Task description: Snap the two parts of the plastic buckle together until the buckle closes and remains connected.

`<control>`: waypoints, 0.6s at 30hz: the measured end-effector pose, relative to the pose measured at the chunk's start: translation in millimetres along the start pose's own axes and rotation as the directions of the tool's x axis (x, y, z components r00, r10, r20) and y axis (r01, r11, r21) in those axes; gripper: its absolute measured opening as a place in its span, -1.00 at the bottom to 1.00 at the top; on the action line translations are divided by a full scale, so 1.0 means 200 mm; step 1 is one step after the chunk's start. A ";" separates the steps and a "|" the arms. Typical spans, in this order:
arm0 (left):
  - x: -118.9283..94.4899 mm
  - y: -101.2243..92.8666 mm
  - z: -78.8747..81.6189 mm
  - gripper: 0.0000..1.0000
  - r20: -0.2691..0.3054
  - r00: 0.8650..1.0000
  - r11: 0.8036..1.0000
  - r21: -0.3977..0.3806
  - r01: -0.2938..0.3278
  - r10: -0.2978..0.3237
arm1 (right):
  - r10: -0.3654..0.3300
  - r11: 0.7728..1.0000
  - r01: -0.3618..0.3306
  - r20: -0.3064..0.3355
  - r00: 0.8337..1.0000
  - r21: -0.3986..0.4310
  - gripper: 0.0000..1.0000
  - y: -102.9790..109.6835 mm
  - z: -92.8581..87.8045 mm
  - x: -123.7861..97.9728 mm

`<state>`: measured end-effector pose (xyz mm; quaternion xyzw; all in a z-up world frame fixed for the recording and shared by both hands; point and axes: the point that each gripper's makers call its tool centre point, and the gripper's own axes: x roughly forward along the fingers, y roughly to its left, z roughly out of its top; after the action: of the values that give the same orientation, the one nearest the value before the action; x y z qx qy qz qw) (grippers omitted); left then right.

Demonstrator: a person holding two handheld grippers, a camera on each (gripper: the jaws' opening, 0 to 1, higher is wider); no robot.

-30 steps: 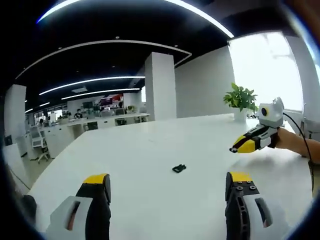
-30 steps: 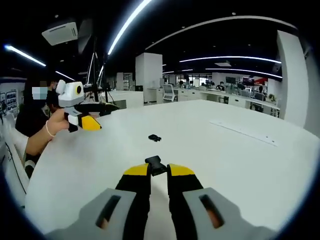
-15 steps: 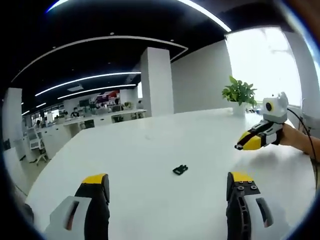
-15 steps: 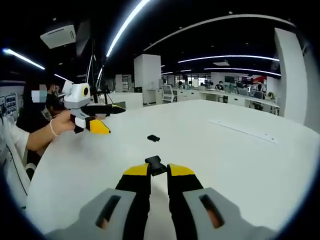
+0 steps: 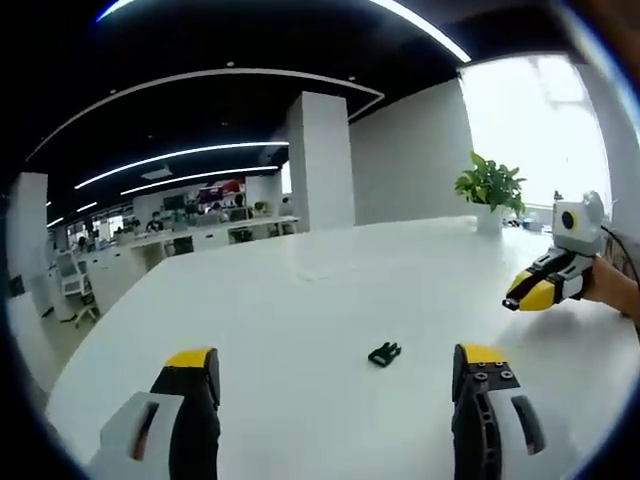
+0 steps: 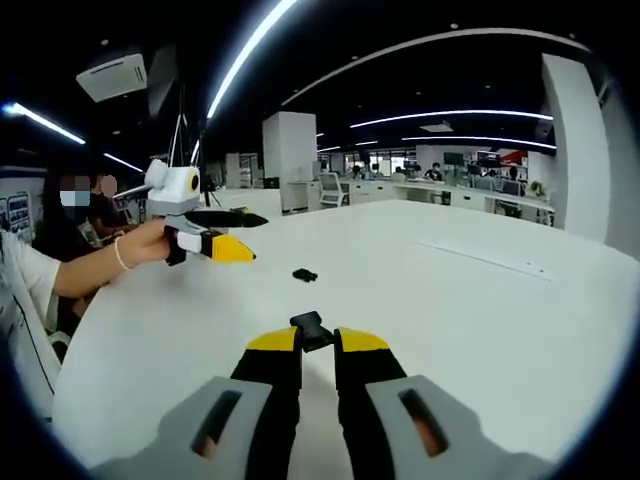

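- Two buckle halves, both small black plastic. One half (image 5: 384, 353) lies loose on the white surface (image 5: 300, 330), out ahead of the left hand-held gripper (image 5: 338, 372) and between its jaws as that view frames it. In the right gripper view the same loose half (image 6: 305, 275) sits well ahead, in the open.
- Other half (image 6: 311, 329) is pinched at the tips of the right hand-held gripper (image 6: 317, 342), jaws drawn together on it, its front end sticking out forward.
- Left hand-held gripper's jaws stand wide apart, nothing between them. Seen from the right gripper view, this gripper (image 6: 225, 232) hangs above the surface, held by a hand (image 6: 150, 243).
- Handling, judged: very light, stiff, smooth; loose half likely to skate on the slick surface if nudged. Too small to tell which end is the prongs.
- Best hold, judged: across the flat body, sides pinched, mating end left free. Squeezing the prongs would block the snap.
- Right hand-held gripper (image 5: 530, 293) shows at the far right of the left gripper view, off the surface.
- Potted plant (image 5: 489, 190) at the far edge; open office beyond.
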<state>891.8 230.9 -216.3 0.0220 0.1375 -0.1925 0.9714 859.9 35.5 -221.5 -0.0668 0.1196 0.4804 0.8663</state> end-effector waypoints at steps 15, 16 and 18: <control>0.10 -0.03 -0.07 0.82 -0.049 0.993 0.989 0.094 0.111 -0.107 | -0.007 1.000 0.006 0.007 1.000 0.011 -0.75 0.00 0.00 -0.01; 0.10 -0.03 -0.08 0.81 -0.052 0.992 0.988 0.105 0.117 -0.112 | -0.007 1.000 0.007 0.007 1.000 0.008 -0.75 0.00 0.00 -0.01; 0.11 -0.03 -0.08 0.77 -0.060 0.991 0.986 0.112 0.123 -0.117 | -0.004 1.000 0.004 0.007 1.000 0.006 -0.75 0.00 0.00 -0.01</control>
<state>905.5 218.4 -238.3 0.0748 0.1529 -0.2575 0.9512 858.7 33.7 -221.3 -0.0628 0.1179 0.4785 0.8678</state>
